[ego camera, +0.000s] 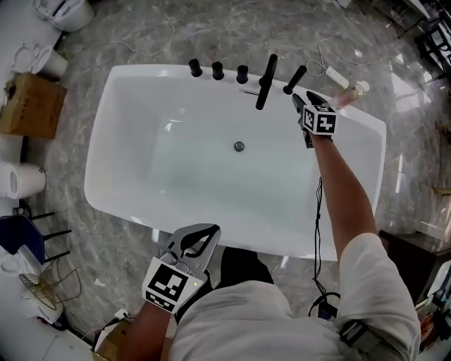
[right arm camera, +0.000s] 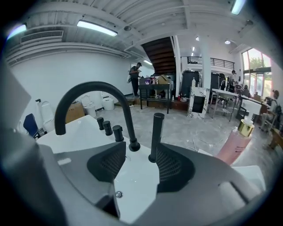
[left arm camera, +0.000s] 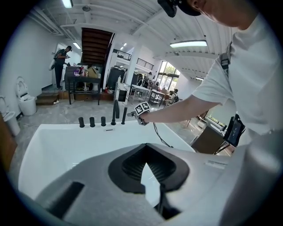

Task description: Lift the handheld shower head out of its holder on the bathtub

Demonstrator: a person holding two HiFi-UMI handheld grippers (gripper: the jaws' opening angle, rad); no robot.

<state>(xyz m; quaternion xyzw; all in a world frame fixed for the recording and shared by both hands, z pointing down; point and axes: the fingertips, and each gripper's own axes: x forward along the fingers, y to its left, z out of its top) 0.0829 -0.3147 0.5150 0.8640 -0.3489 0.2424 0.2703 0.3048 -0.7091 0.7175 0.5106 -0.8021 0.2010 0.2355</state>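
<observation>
The black handheld shower head (ego camera: 295,80) stands upright in its holder on the far rim of the white bathtub (ego camera: 151,71), right of the black arched faucet (ego camera: 266,81). My right gripper (ego camera: 303,99) is over that rim, just short of the shower head. In the right gripper view it (right arm camera: 142,148) is open. The shower head (right arm camera: 156,132) rises just beyond the right pad's tip with nothing between the pads, and the faucet (right arm camera: 93,95) arches to the left. My left gripper (ego camera: 211,230) hangs shut and empty over the tub's near rim (left arm camera: 53,129), far from the fixtures.
Three black knobs (ego camera: 218,70) stand left of the faucet. A pink bottle (ego camera: 350,94) lies on the rim's far right corner. Around the tub are a cardboard box (ego camera: 28,106), a toilet (ego camera: 67,10) and a cable (ego camera: 320,233). A person (left arm camera: 59,66) stands far off.
</observation>
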